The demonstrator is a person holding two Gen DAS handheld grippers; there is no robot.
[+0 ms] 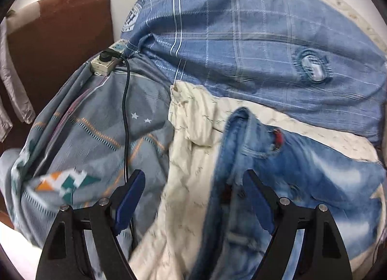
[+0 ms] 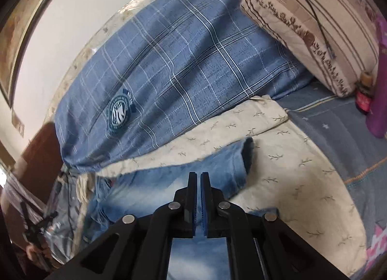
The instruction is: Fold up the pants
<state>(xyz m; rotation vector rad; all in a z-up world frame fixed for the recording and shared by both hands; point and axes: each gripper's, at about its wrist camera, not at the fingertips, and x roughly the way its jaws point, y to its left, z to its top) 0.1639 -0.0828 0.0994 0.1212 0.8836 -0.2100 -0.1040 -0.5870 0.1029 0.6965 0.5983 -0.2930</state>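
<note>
Left fingers (image 1: 193, 197) spread wide and empty, right fingers (image 2: 198, 181) pressed shut on nothing, above jeans (image 1: 278, 171) lying on the bed's cream sheet (image 2: 290, 159); regrip matching corners before folding.

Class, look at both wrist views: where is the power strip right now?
The power strip appears only in the left wrist view, upper left, at the bed's edge beside the brown headboard, lying on the grey patterned sheet with a black cable plugged in.
</note>
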